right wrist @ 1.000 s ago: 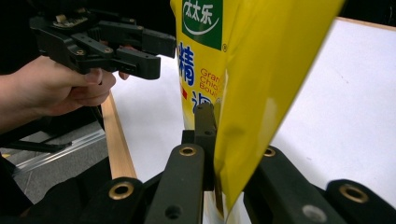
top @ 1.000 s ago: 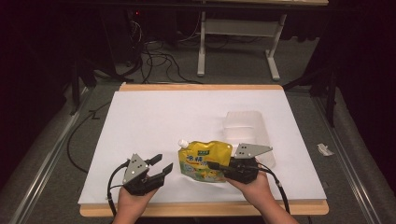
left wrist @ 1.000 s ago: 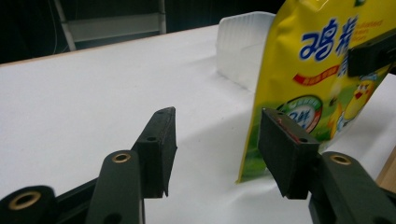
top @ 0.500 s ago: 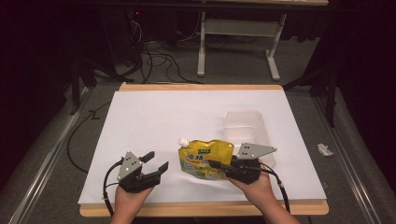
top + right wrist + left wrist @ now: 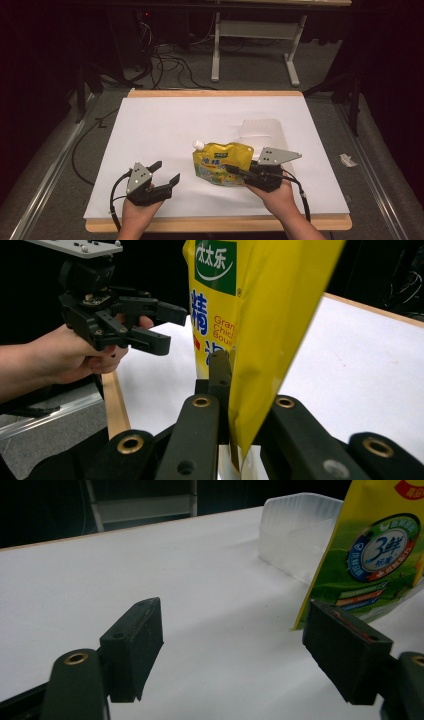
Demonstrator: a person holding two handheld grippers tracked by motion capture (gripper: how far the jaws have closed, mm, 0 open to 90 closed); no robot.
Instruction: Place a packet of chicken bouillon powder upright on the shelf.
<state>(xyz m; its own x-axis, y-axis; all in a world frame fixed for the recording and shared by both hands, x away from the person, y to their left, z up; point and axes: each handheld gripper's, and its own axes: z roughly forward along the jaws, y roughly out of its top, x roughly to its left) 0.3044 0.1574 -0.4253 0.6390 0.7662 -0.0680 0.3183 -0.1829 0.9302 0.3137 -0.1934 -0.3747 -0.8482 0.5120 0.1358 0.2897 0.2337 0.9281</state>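
You are pinching the yellow pouch [image 5: 221, 164] by its lower right edge with your right gripper [image 5: 234, 171], the jaws pressed together on the thin seam; in the right gripper view the pouch [image 5: 260, 320] is rising straight up out of the closed jaws. It is sitting near the front of the white table [image 5: 165, 125], its long axis tilting toward eleven o'clock, with the white spout [image 5: 198, 144] at the far end. Your left gripper [image 5: 166, 174] is hovering empty, its jaws spread and just having been opening with nothing between them. From that gripper the pouch [image 5: 372, 555] is lying toward two o'clock, near but apart. The clear tray [image 5: 260, 131] is waiting just behind the pouch, at about one o'clock.
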